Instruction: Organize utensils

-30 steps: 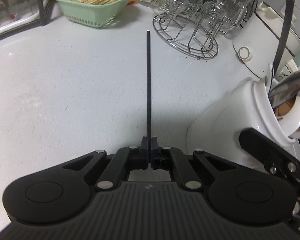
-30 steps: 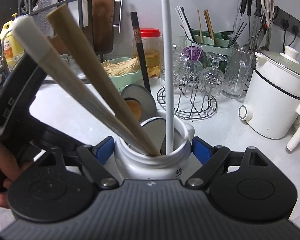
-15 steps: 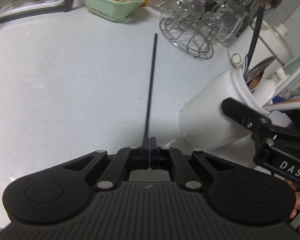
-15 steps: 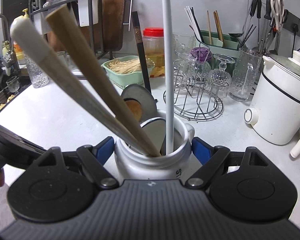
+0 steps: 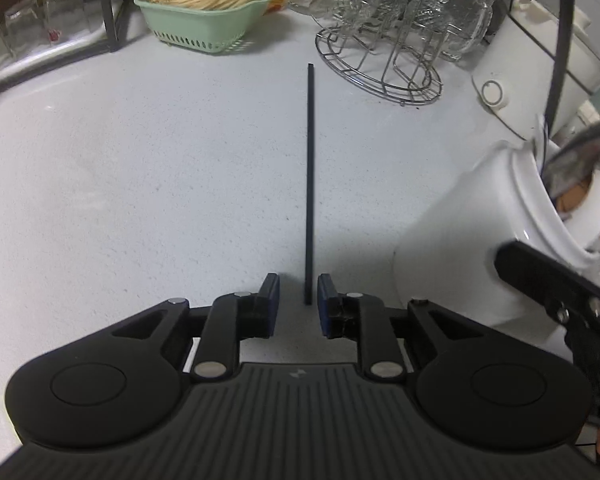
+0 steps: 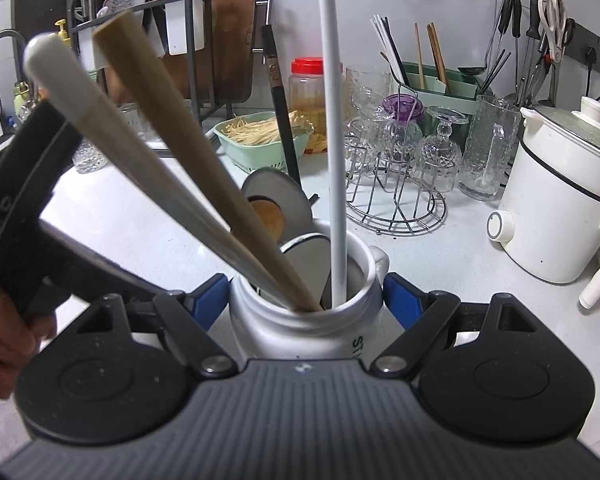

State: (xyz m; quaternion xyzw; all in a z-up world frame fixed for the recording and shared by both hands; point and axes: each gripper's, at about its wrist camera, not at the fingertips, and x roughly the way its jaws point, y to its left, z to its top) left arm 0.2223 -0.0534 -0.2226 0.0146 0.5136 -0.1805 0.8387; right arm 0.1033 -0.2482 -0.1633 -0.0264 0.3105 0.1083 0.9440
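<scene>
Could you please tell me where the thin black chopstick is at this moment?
In the left wrist view, the black chopstick lies on the white counter, its near end between the opening left gripper jaws, left of the white utensil jar.

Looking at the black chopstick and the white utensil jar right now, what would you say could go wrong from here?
The left gripper is opening around the black chopstick, with no pad pressing it; it may drop or roll on the counter instead of reaching a holder.

The right gripper clamps the white jar, which is crowded with long, leaning handles; tilting it further might spill them.
</scene>
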